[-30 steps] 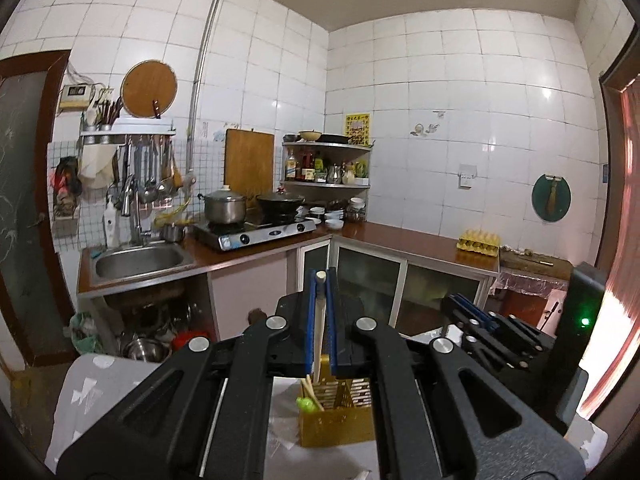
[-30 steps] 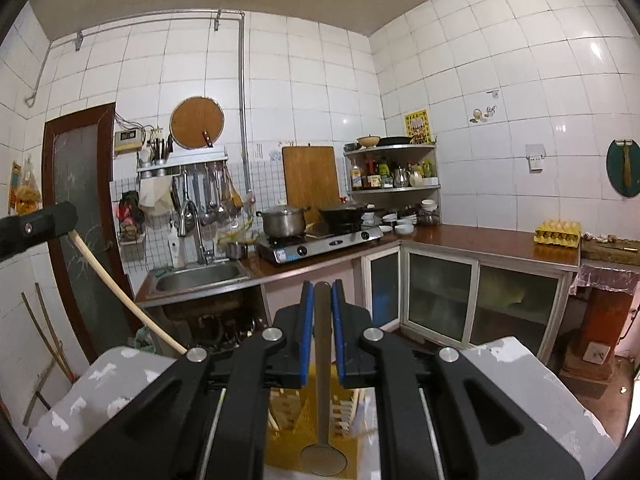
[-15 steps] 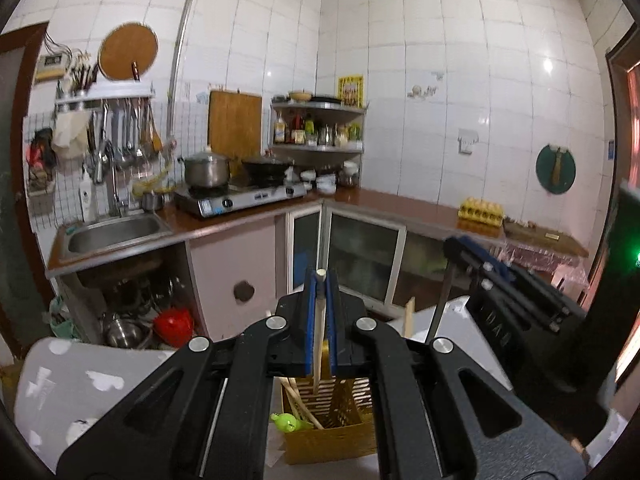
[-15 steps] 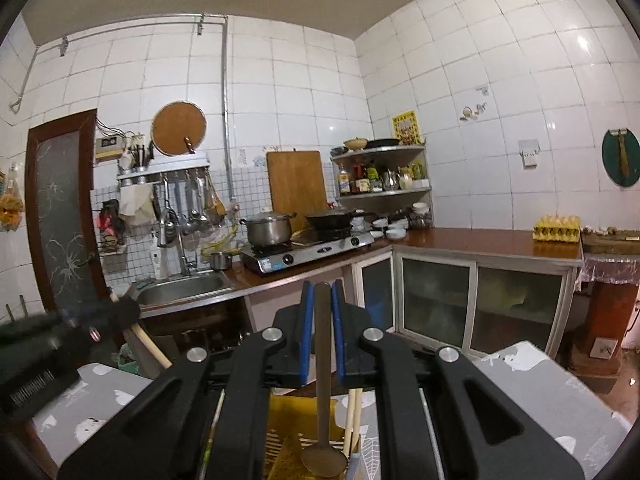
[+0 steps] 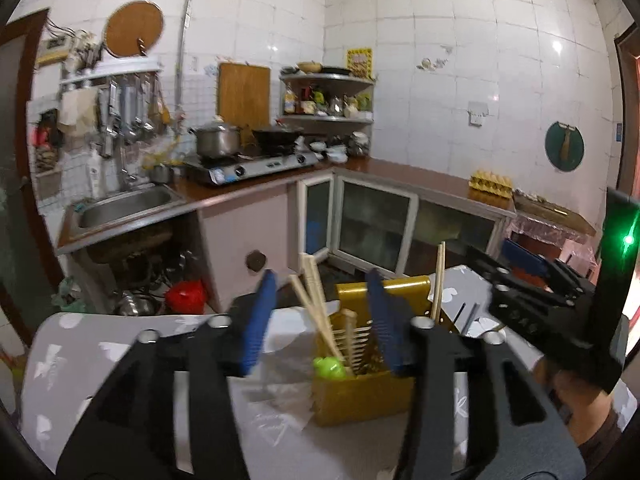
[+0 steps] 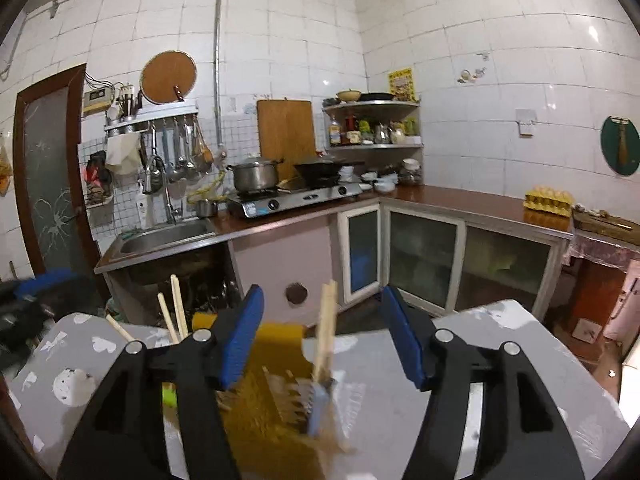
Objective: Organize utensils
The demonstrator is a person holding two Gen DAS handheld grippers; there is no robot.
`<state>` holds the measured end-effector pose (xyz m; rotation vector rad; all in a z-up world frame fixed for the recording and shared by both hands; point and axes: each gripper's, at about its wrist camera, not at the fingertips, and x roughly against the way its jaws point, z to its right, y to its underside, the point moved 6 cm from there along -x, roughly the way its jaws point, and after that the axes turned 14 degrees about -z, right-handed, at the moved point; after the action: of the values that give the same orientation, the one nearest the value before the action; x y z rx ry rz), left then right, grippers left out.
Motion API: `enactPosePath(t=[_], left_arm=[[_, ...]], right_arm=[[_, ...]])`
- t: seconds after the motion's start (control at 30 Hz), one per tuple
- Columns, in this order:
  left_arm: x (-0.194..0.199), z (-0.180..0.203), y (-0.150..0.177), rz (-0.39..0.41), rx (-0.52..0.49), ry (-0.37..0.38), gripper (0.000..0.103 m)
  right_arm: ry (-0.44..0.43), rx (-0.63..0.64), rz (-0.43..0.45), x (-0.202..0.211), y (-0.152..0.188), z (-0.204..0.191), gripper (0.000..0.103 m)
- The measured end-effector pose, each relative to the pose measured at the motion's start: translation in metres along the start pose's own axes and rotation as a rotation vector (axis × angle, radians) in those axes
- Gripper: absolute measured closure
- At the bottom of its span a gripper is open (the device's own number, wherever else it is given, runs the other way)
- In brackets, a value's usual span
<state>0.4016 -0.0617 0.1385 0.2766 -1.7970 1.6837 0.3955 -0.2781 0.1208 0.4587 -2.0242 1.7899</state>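
Now utensil holder (image 5: 362,394) beneath both parted tools.

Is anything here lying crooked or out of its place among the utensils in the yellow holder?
Nothing is spilled or broken. The chopsticks lean at different angles in the yellow holder rather than standing straight, and one stick stands apart at its right end.

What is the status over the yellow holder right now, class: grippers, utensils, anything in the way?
Left gripper and right gripper just opened, nothing between the pads. Chopsticks standing in the yellow holder. Nothing in the way.
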Motion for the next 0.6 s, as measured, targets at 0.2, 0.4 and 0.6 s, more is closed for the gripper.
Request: enactPosePath(t=[0.2, 0.4, 0.6], left_arm=[[0.073, -0.015, 0.03, 0.055, 0.028, -0.048, 0.01], [0.117, -0.004, 0.081, 0.077, 0.017, -0.101, 0.005], [0.134, -0.002, 0.143, 0.068, 0.092, -0.131, 0.005]], right_arm=[[0.03, 0.004, 0.009, 0.067, 0.025, 0.01, 0.025], [0.008, 0.018, 0.035, 0.135, 0.064, -0.001, 0.004], [0.008, 0.02, 0.019, 0.174, 0.12, -0.013, 0.004]])
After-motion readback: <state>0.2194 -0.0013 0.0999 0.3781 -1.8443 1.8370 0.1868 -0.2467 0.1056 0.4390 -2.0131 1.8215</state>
